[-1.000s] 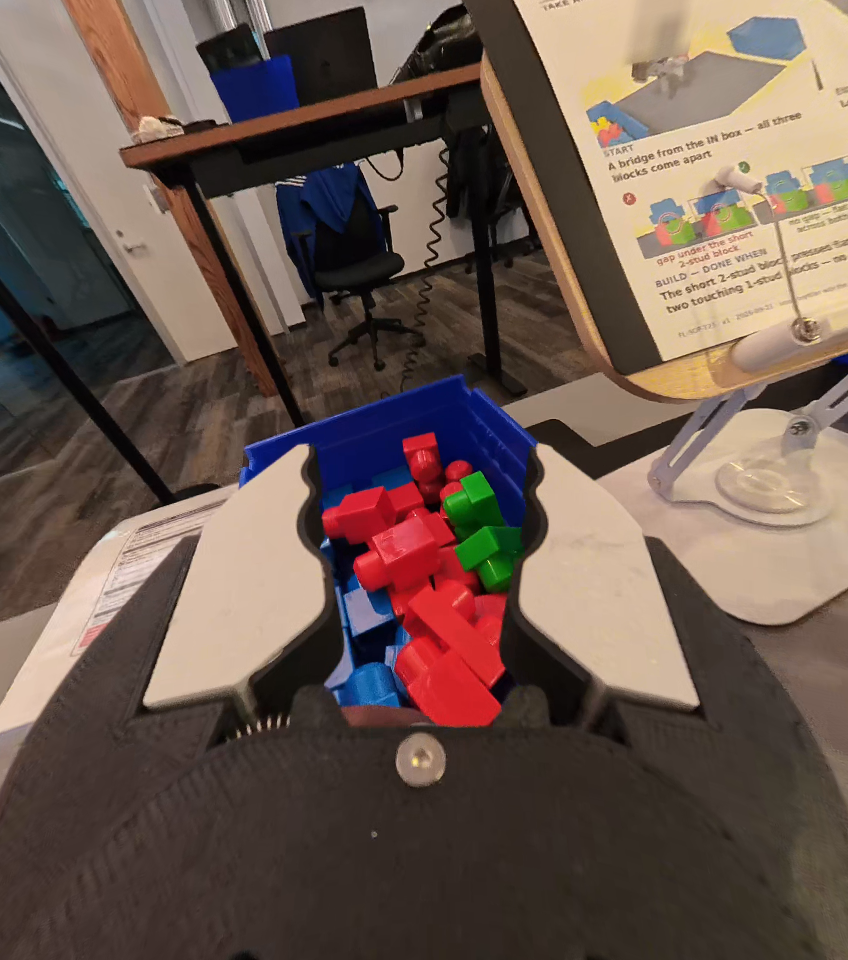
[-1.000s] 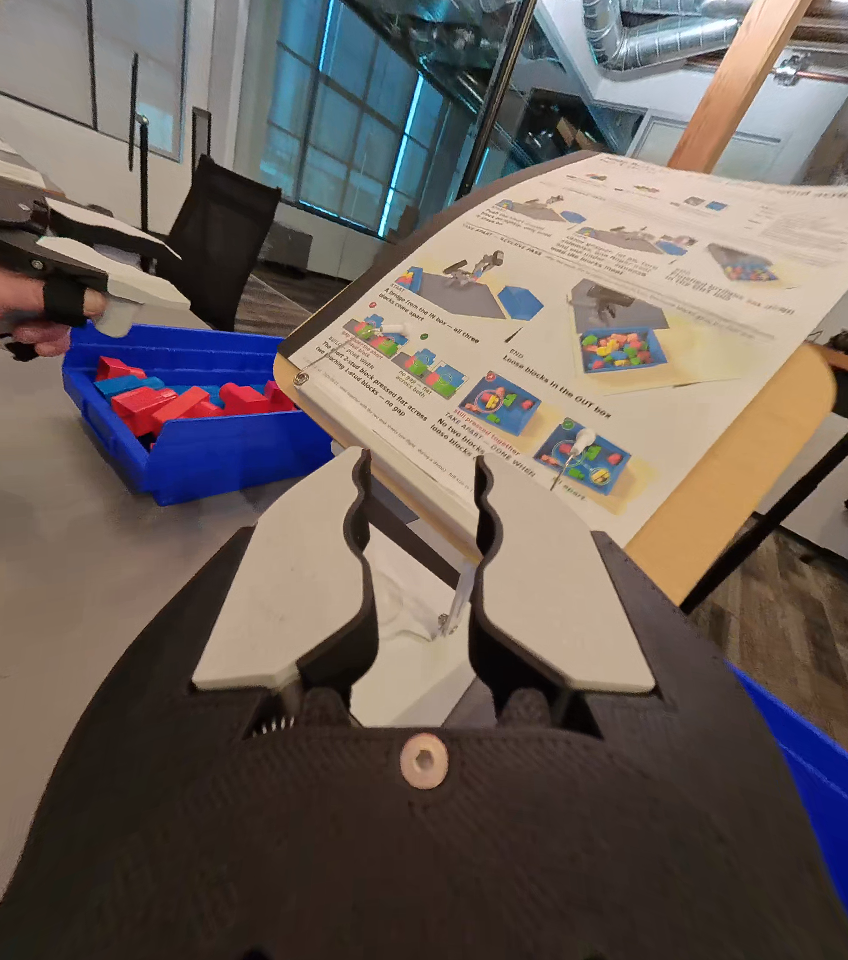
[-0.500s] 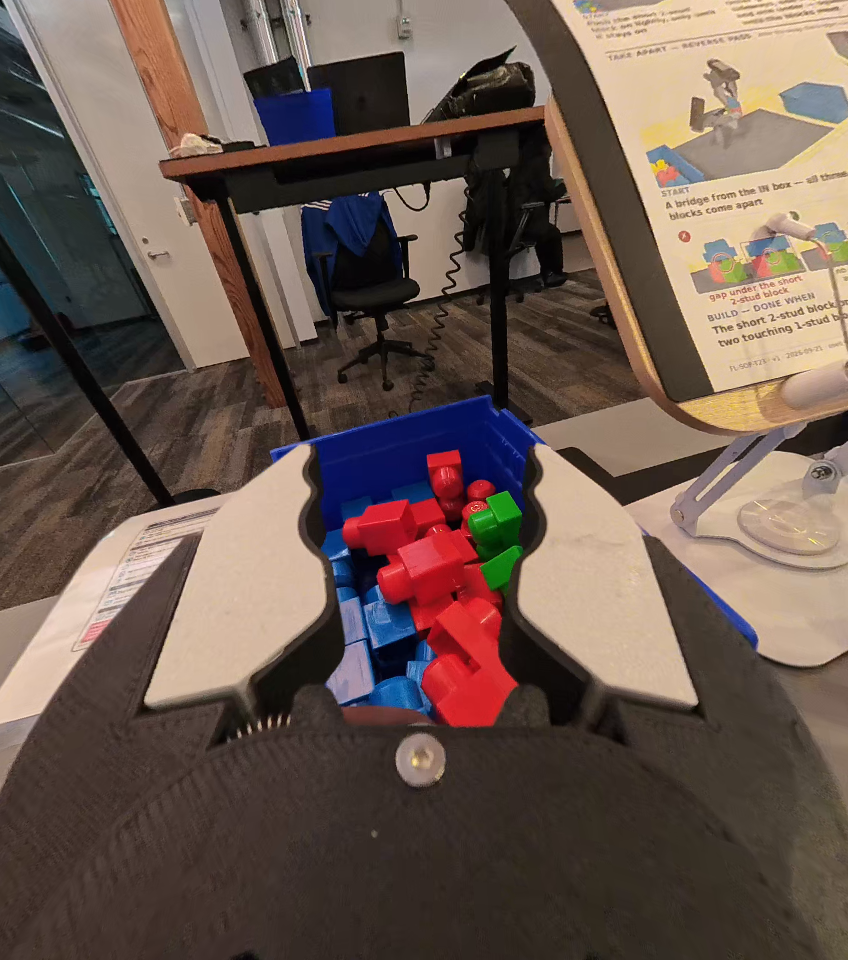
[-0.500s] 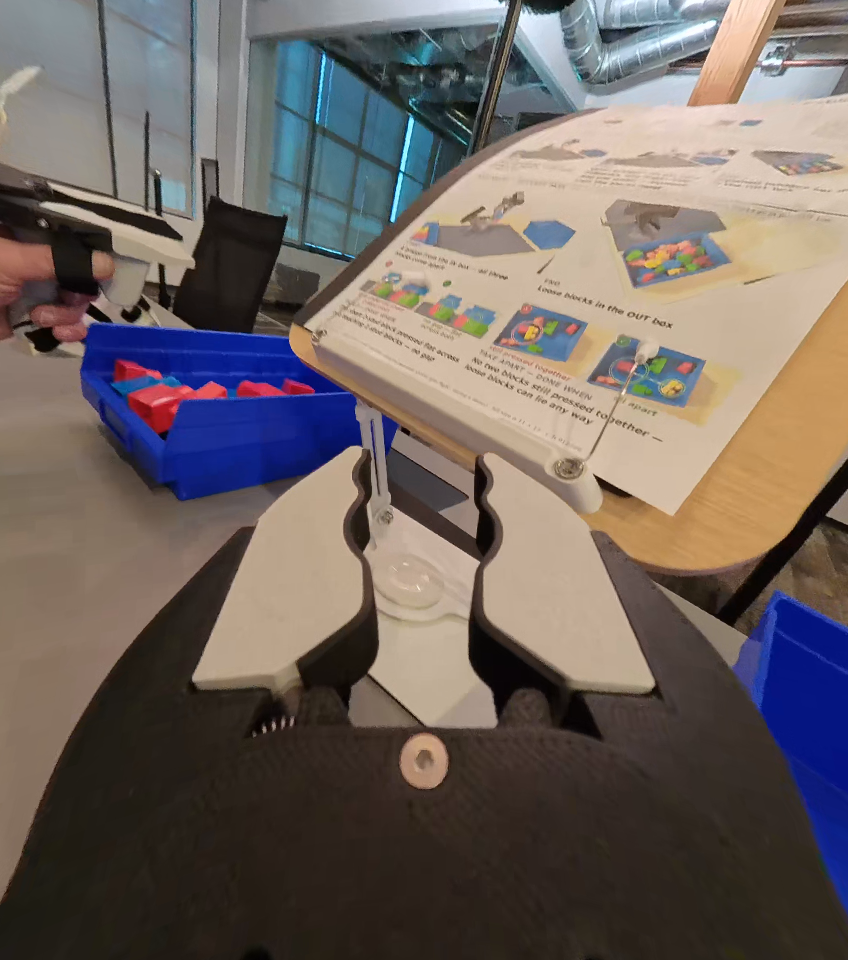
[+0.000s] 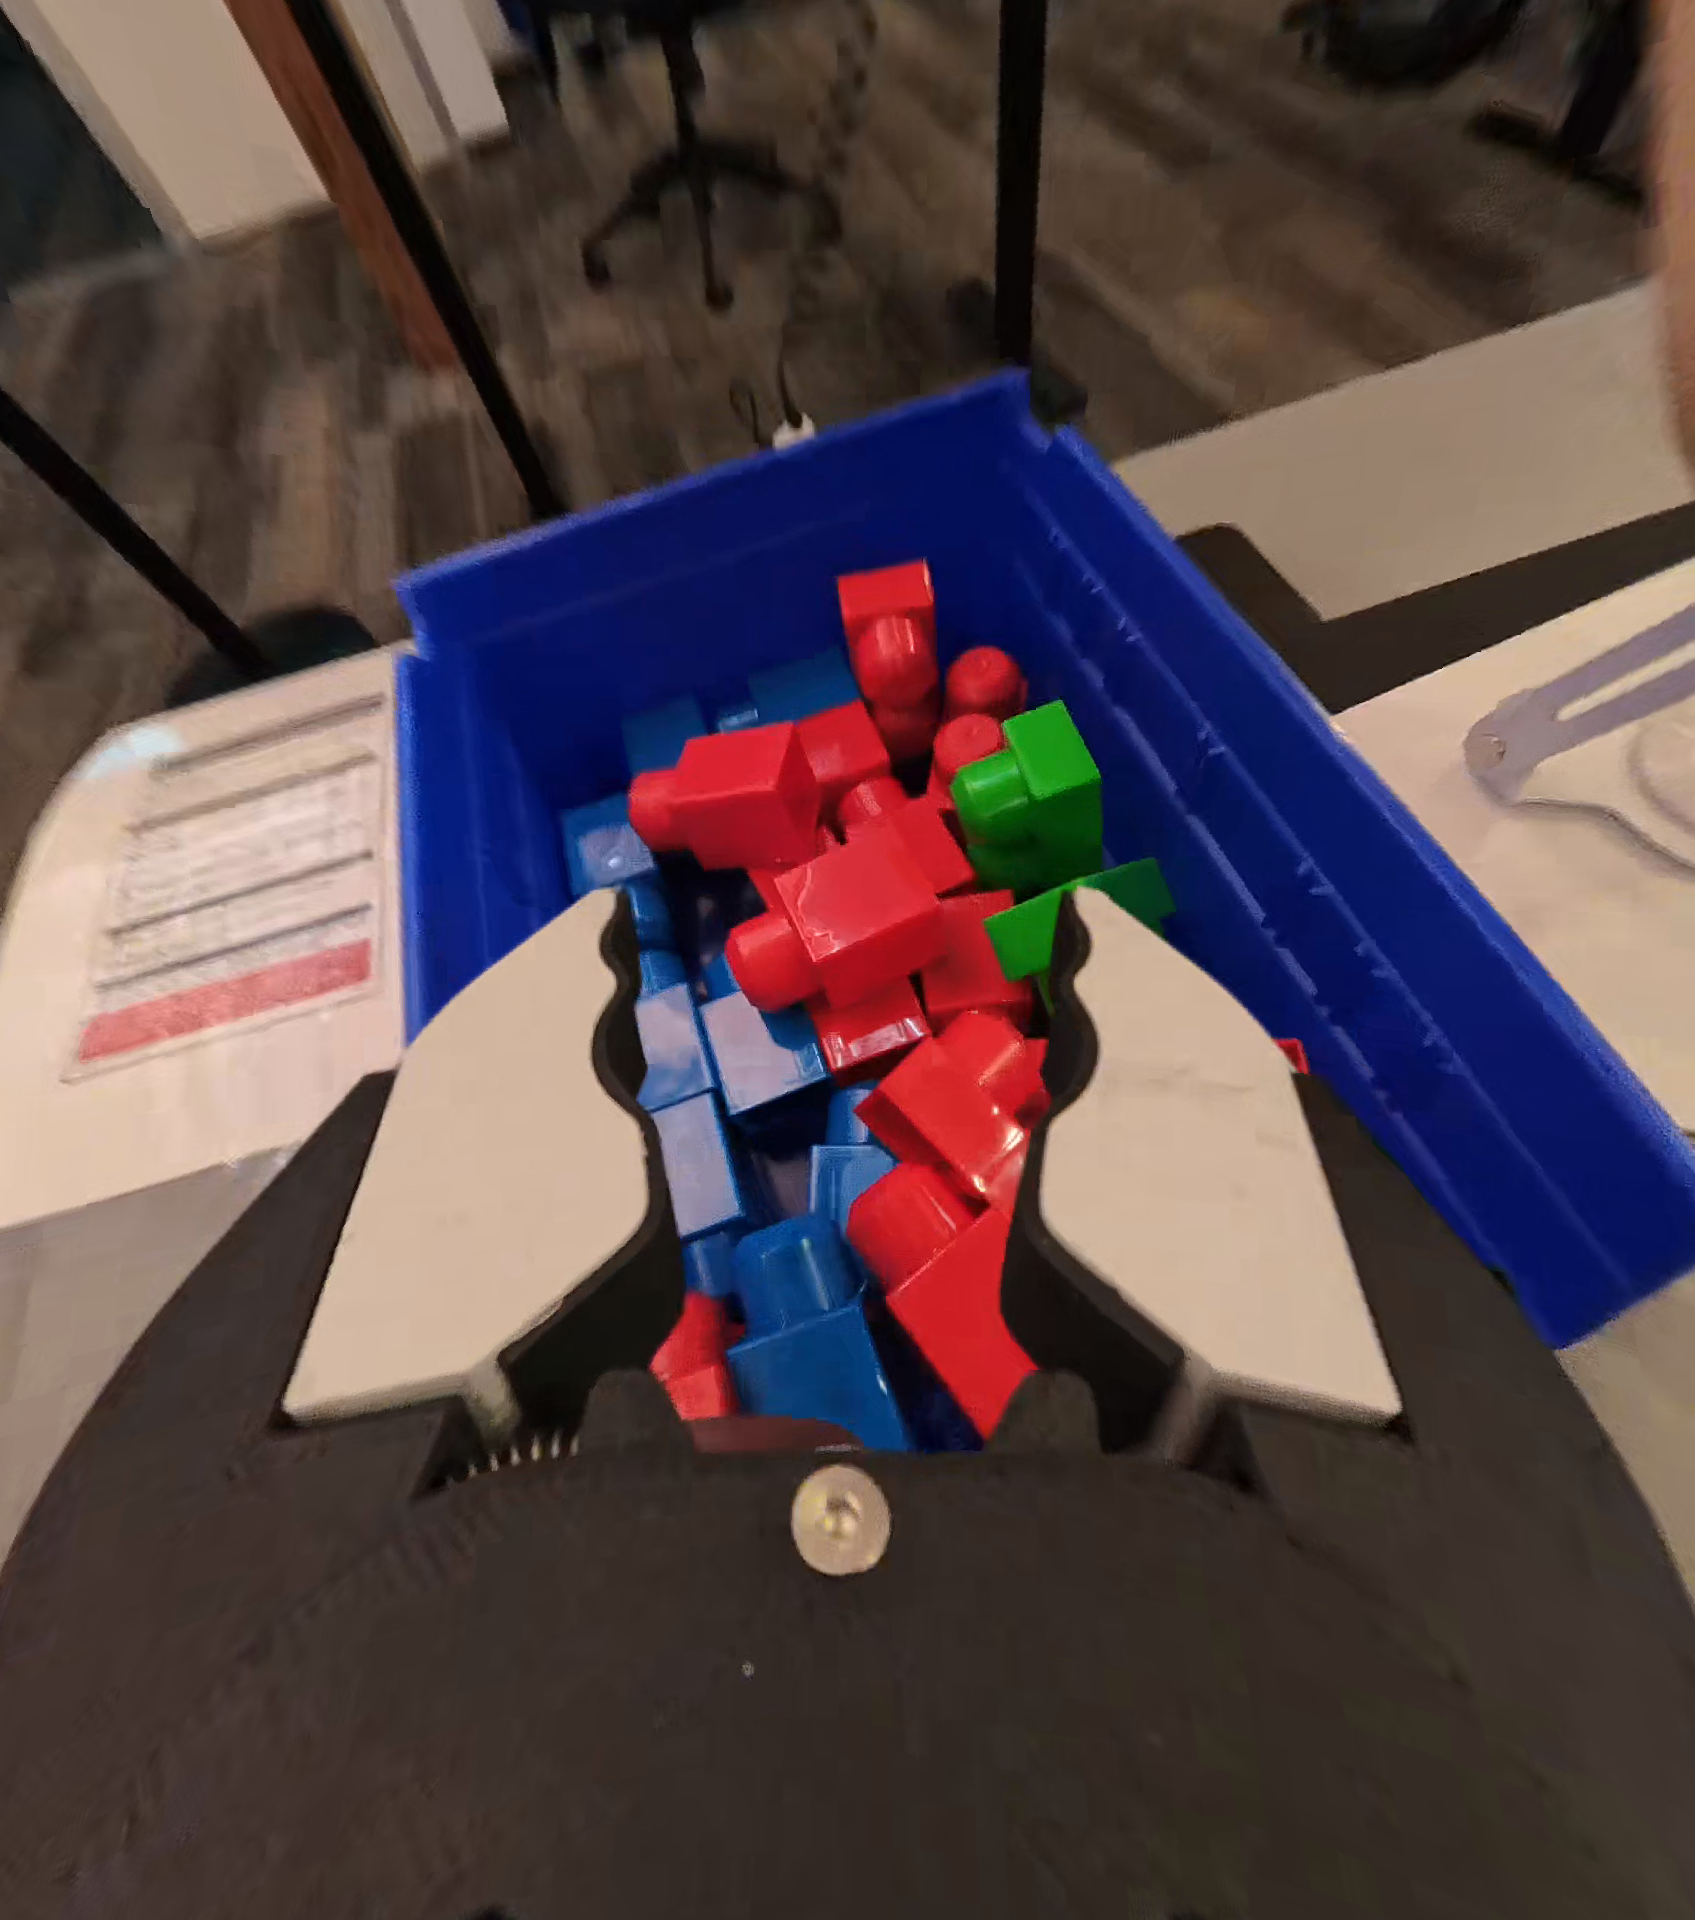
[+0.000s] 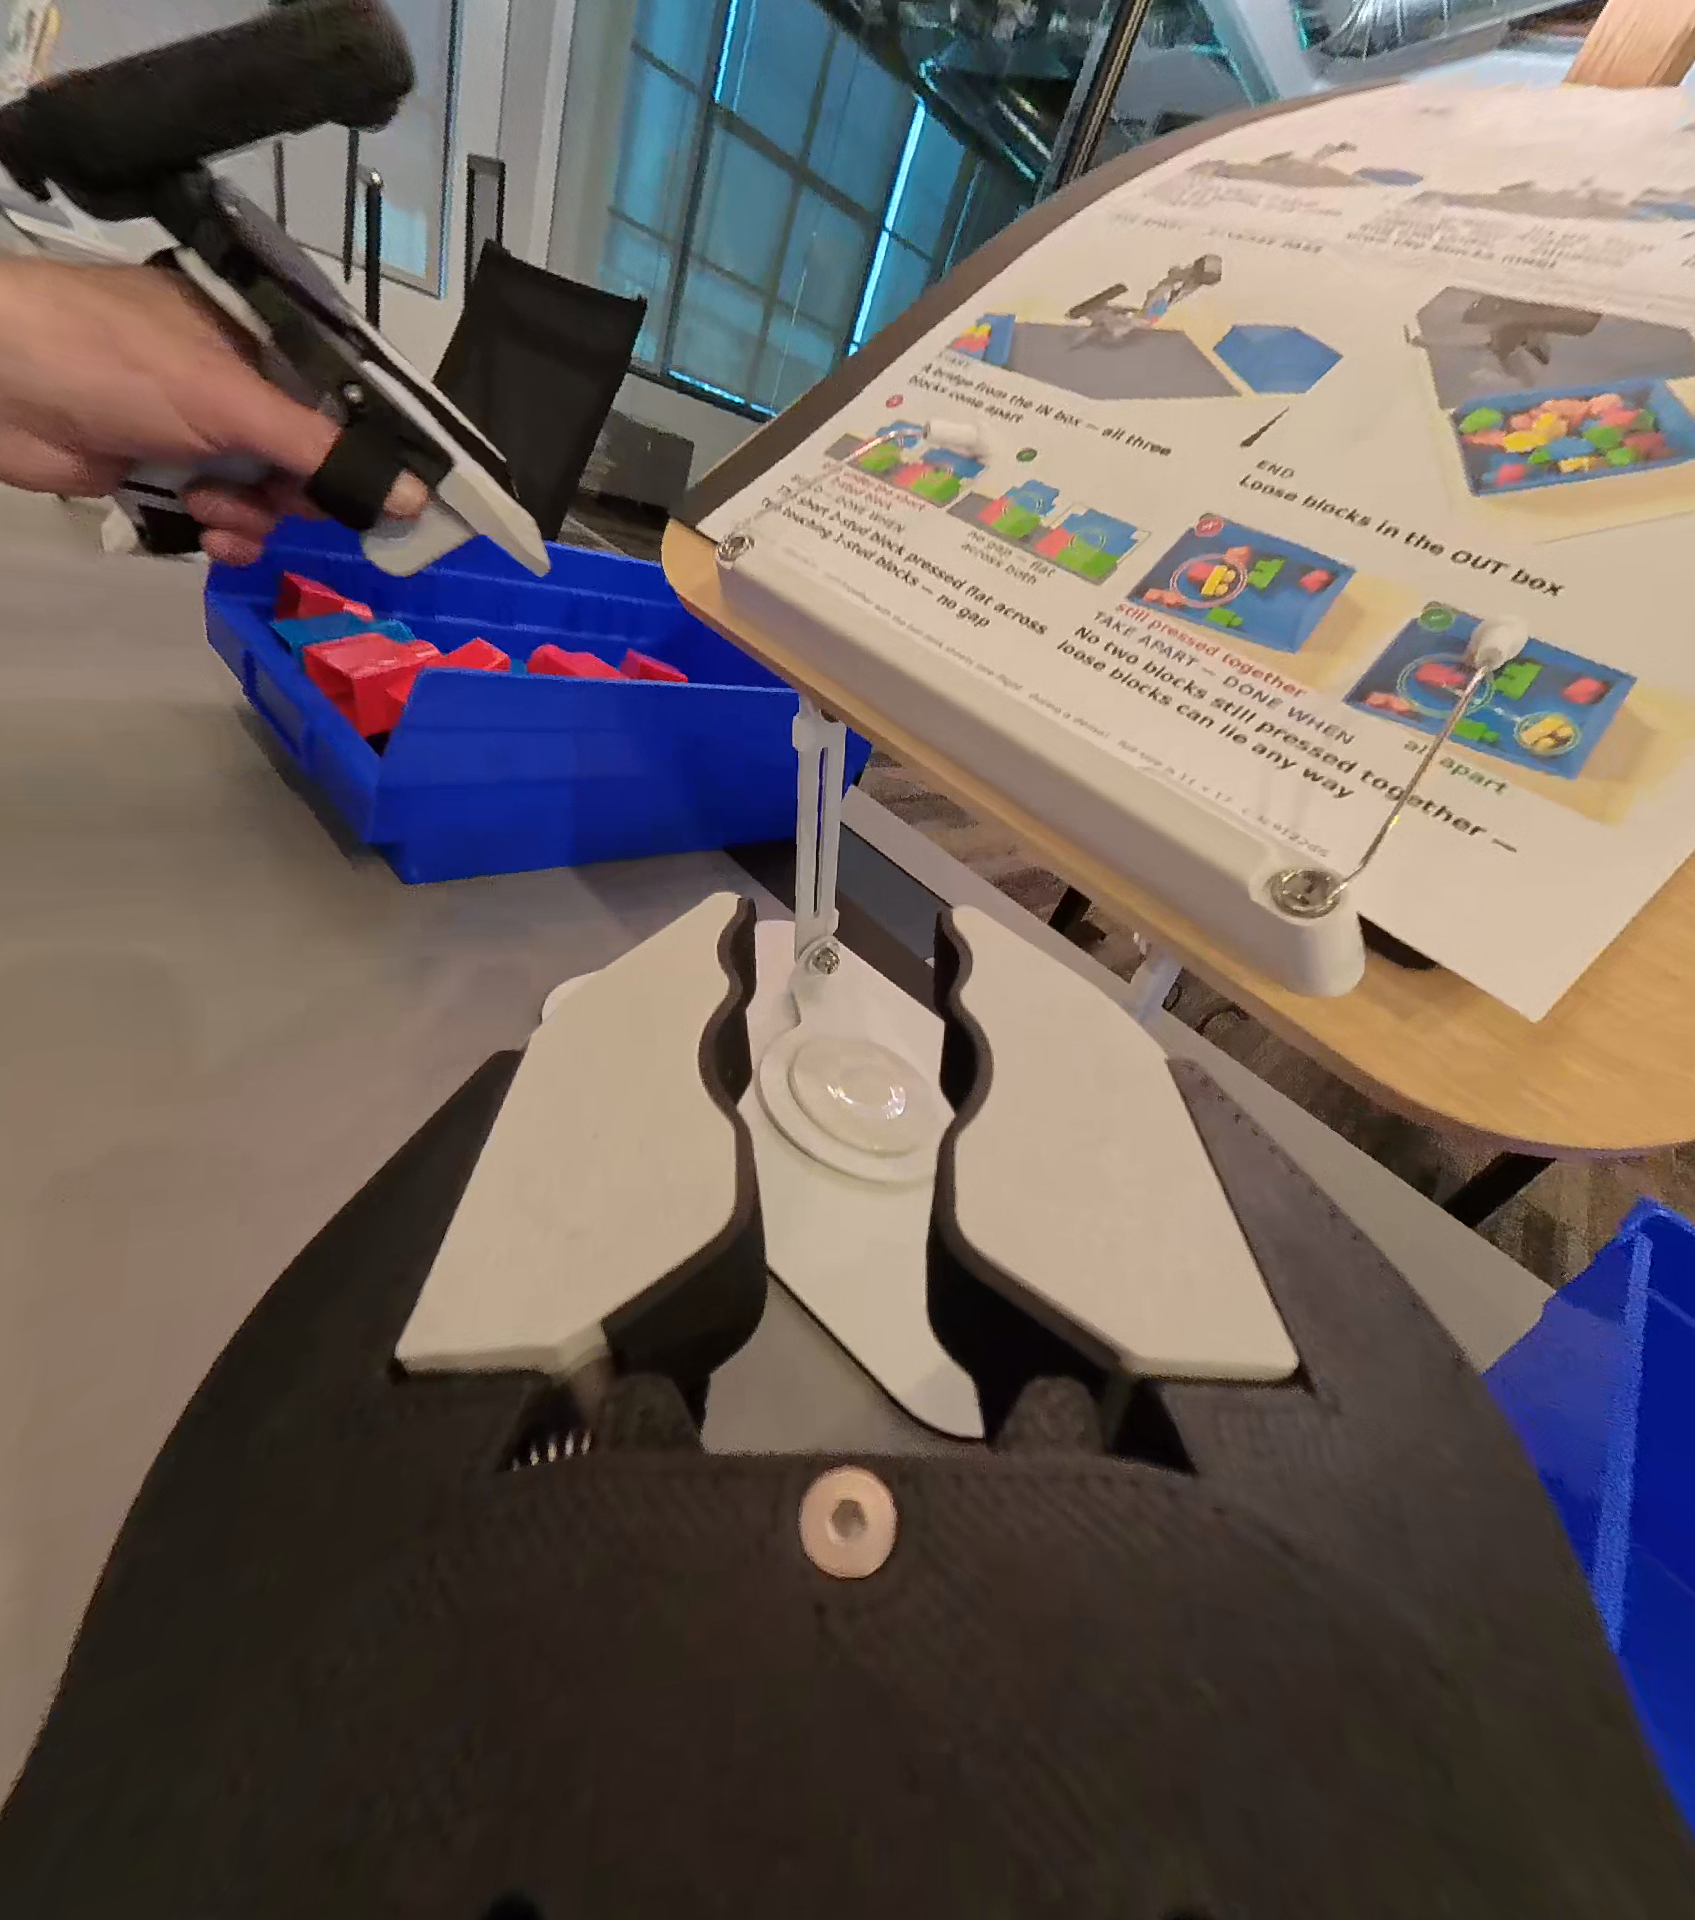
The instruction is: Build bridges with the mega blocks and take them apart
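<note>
Mega blocks (image 5: pixel 827 940), red, blue and green, lie heaped at all angles inside the blue bin (image 5: pixel 1342 935), which stands on the grey surface (image 6: pixel 95 935). They appear to be hollow moulded plastic: probably light, rigid and glossy, so likely to slip under a slanting grip. The red block uppermost in the heap, near the bin's centre, offers flat opposed side walls, judged a better hold than its round stud. The left gripper (image 5: pixel 838 914) hangs above the bin with its fingers spread wide and nothing between them pressed; whether its tips touch the heap cannot be told. The right gripper (image 6: pixel 838 925), well to the side of the bin, is partly apart and empty, aimed at the white base (image 6: pixel 848 1101) of the stand bearing an instruction sheet (image 6: pixel 1342 468).
</note>
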